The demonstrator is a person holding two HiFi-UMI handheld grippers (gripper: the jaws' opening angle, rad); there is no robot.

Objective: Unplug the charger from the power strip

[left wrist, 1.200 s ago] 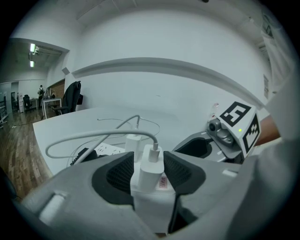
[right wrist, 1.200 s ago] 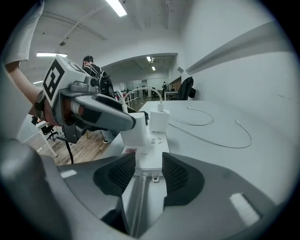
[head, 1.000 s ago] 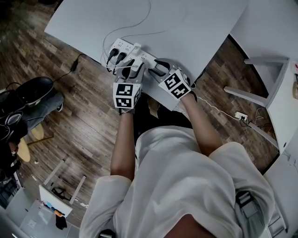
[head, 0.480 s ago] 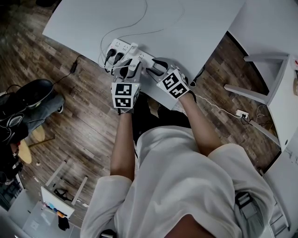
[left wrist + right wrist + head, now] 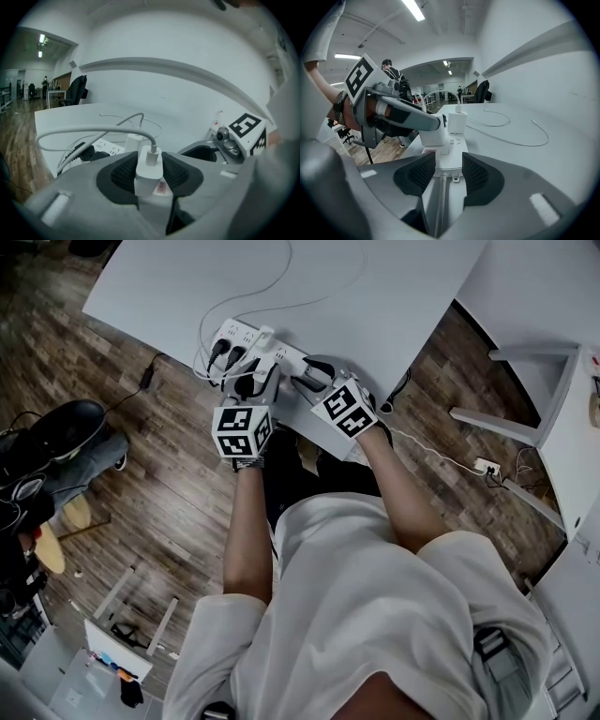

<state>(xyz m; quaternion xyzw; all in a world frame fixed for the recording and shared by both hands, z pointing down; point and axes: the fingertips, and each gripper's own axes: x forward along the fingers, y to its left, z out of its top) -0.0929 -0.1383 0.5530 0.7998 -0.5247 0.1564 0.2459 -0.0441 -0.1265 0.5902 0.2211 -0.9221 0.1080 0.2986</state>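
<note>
The white power strip (image 5: 286,355) lies near the front edge of the white table (image 5: 394,296). A white charger (image 5: 149,169) with a white cable out of its top stands between my left gripper's (image 5: 150,174) jaws, which are shut on it. In the right gripper view that same charger (image 5: 431,135) sits on the strip, held by the left gripper's fingers (image 5: 408,117). My right gripper (image 5: 444,171) is shut on the cord end of the power strip (image 5: 446,157). A second white charger (image 5: 457,123) stands plugged in just beyond. Both grippers, left (image 5: 258,374) and right (image 5: 305,381), meet at the strip.
Two black plugs (image 5: 225,354) sit in the strip's far left end. Loose white cables (image 5: 281,277) curl over the table behind it. The strip's cord runs off the table to a floor socket (image 5: 485,472). Another white table (image 5: 553,296) stands to the right, above wooden floor.
The left gripper has rolled a little about its own line, with its marker cube turned. Both grippers stay at the strip, where they were.
</note>
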